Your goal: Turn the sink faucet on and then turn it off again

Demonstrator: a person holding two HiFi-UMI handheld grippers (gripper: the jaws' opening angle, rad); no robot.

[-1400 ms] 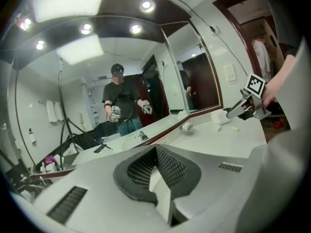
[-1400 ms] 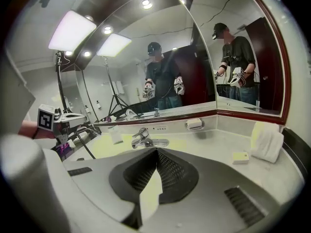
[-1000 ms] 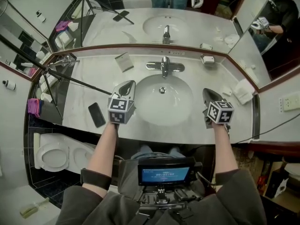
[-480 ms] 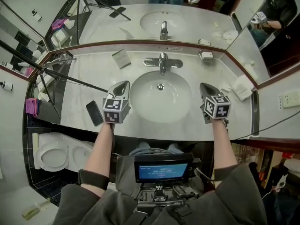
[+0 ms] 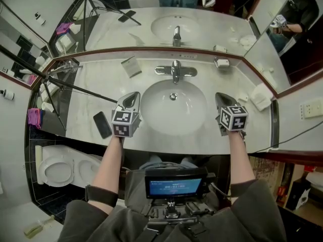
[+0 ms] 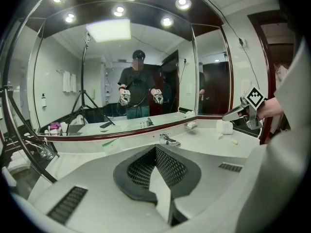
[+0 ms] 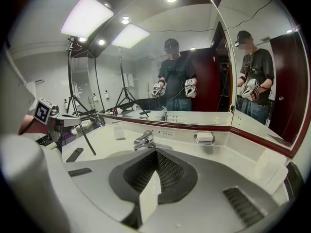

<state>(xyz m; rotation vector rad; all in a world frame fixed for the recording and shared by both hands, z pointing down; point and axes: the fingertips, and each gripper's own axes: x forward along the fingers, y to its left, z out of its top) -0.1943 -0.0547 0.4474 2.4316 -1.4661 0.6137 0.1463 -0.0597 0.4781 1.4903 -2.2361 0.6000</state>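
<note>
Left gripper (image 5: 135, 95) closed | right gripper (image 5: 219, 96) closed | faucet (image 5: 175, 70) apparently off

— What's on the counter (image 5: 101, 77)?
— A phone (image 5: 102, 124) at left front, a card (image 5: 131, 66) near the back edge, a soap dish (image 5: 222, 63) right of the faucet (image 5: 175, 70), a towel (image 5: 261, 97) far right, the sink (image 5: 156, 110) set mid-counter.

Glossy chrome faucet (image 5: 175, 70), smooth white glazed sink (image 5: 151, 120), polished marble counter (image 5: 96, 97).
</note>
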